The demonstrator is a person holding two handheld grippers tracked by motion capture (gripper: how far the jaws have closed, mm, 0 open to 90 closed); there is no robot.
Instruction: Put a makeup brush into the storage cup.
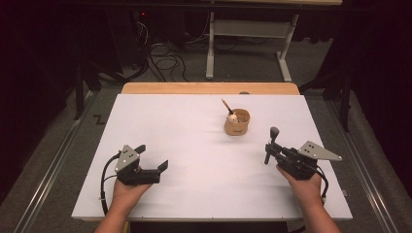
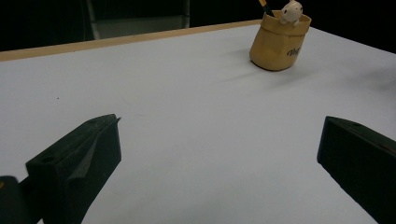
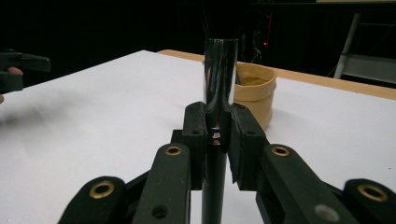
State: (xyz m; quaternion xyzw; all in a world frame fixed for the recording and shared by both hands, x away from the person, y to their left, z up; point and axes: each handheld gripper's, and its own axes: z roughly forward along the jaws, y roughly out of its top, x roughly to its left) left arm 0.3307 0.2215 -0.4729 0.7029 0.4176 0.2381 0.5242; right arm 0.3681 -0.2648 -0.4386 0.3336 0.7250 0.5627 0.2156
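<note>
My right gripper (image 1: 268, 151) is at the right of the white table (image 1: 194, 145), shut on a makeup brush (image 1: 272, 138) that stands upright with its bristle head on top. In the right gripper view the jaws of the right gripper (image 3: 217, 123) pinch the brush (image 3: 220, 70) where the shiny metal ferrule meets the dark handle. A tan pouch-shaped holder (image 1: 237, 122) stands left of and beyond the brush, with a pencil and a small white-topped item inside. My left gripper (image 1: 153, 156) rests low at the table's front left, open and empty. Its jaws stand wide in the left gripper view (image 2: 219, 135), pointing toward the holder (image 2: 279, 44).
The white sheet lies on a wooden tabletop (image 1: 209, 88) whose edge shows at the back. Beyond it are a table frame (image 1: 248, 48) and cables on the floor. The holder (image 3: 257, 93) sits just behind the brush in the right gripper view, and the left gripper (image 3: 18, 65) shows far left.
</note>
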